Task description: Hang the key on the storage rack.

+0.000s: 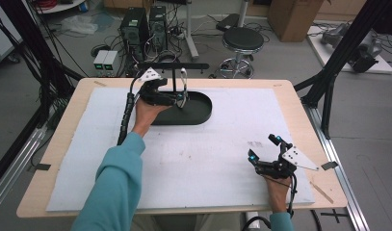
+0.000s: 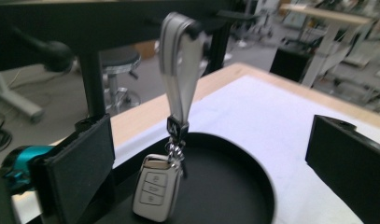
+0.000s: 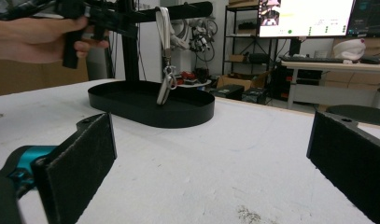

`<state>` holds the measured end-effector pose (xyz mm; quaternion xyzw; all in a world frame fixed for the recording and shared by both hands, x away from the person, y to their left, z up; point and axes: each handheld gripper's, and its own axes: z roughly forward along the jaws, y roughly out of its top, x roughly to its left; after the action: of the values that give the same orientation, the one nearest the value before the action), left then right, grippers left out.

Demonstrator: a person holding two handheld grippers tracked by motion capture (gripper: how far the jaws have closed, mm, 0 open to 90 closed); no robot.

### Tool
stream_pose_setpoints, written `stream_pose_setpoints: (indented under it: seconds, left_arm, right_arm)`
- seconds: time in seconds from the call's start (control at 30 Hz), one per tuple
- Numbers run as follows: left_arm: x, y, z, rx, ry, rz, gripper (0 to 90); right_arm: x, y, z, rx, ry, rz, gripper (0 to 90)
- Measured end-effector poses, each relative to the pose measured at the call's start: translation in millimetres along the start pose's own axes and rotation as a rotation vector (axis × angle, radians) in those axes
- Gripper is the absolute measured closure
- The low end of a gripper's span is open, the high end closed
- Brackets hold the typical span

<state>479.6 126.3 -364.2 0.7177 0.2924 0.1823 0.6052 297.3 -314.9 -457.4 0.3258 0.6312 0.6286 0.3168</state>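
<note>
Car key point(image 2: 155, 191) with its grey strap point(image 2: 180, 70) hangs from the stand's bar point(image 3: 178, 10), above the black oval tray point(image 1: 203, 113). Left gripper point(image 1: 176, 99) is beside the key, jaws wide apart, grasping nothing. Right gripper point(image 1: 265, 148) rests far from the tray, jaws released too.

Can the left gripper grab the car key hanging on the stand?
Probably yes. The left gripper is open right at the car key, which hangs by its strap over the black tray, and nothing sits between its jaws and the key.
</note>
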Motion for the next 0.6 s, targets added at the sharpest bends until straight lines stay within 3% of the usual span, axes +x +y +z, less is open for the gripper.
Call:
stream_pose_setpoints:
  seconds: [0.13,0.27,0.4,0.6]
  left_arm:
    - [-10.8,-0.8,-32.7,-0.019,-0.022,0.069,1.7]
    - [-18.9,-5.7,-68.4,-0.086,-0.054,0.088,1.7]
    - [-28.2,-18.9,-101.4,-0.11,-0.08,0.121,1.7]
    - [-38.2,-50.3,-148.2,-0.134,-0.052,0.144,1.7]
  right_arm:
    - [-0.2,0.0,0.0,0.0,-0.001,0.005,0.7]
    - [-0.4,0.0,0.0,0.0,-0.001,0.008,0.7]
    - [-0.5,0.0,0.2,-0.003,-0.001,0.004,0.6]
    - [-0.3,0.1,0.3,-0.002,-0.002,-0.003,0.7]
